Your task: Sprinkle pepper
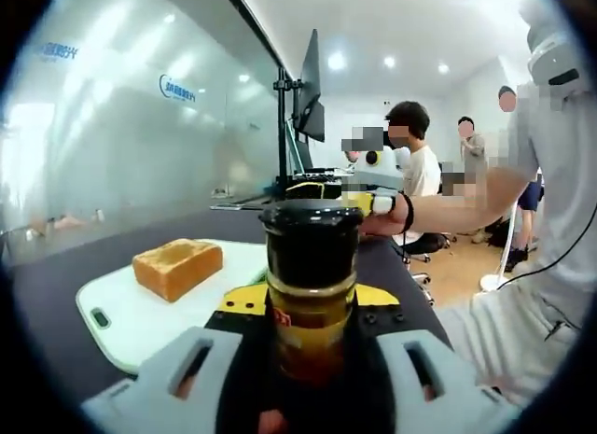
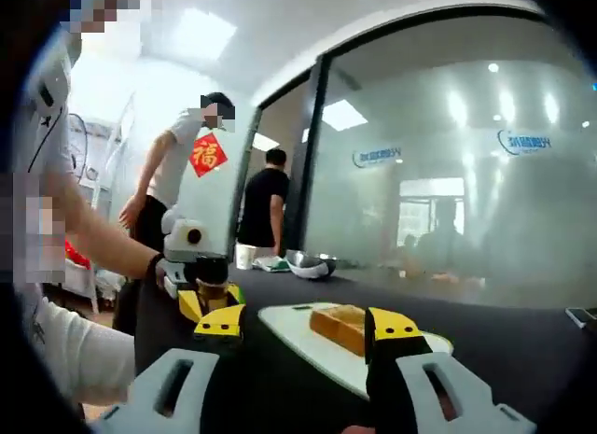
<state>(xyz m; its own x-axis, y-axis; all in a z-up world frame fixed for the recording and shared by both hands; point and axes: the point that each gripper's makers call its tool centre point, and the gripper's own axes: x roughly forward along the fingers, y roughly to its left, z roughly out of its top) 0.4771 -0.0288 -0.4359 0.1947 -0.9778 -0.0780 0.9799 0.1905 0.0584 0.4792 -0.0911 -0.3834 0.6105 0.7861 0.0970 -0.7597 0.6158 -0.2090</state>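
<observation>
One pepper jar [image 1: 311, 285], one slice of toast [image 1: 177, 267], one white board [image 1: 140, 322], two tools.

In the left gripper view, the left tool [image 1: 311, 359] rises from 6 o'clock with its jaws closed in against the jar, which stands upright between them at the centre of the view. The jar has a dark cap and a yellow-and-red label; its lower part is hidden between the jaws. At 9 o'clock from the jar lies the board on the dark surface [image 1: 56, 294], with the toast sitting on the board's far part. Beyond the jar, at 1 o'clock, the right tool [image 1: 368, 203] shows with a hand [image 1: 387, 219] behind it and a forearm running off toward 3 o'clock. Farther off stand a monitor on a pole [image 1: 308, 93] at 12 o'clock and several people in the room.

In the right gripper view, the right tool [image 2: 303, 341] comes up from 6 o'clock with its yellow-tipped jaws set wide apart and nothing between them. Past the jaws the board [image 2: 289, 324] lies on the surface with the toast [image 2: 340, 327] on it, just inside the right jaw. At 10 o'clock the left tool [image 2: 210, 299] holds the jar [image 2: 212, 275], a hand on it. Farther back a metal bowl [image 2: 311, 263] sits at 12 o'clock, and two people stand at 11 o'clock by a glass wall [image 2: 448, 173].
</observation>
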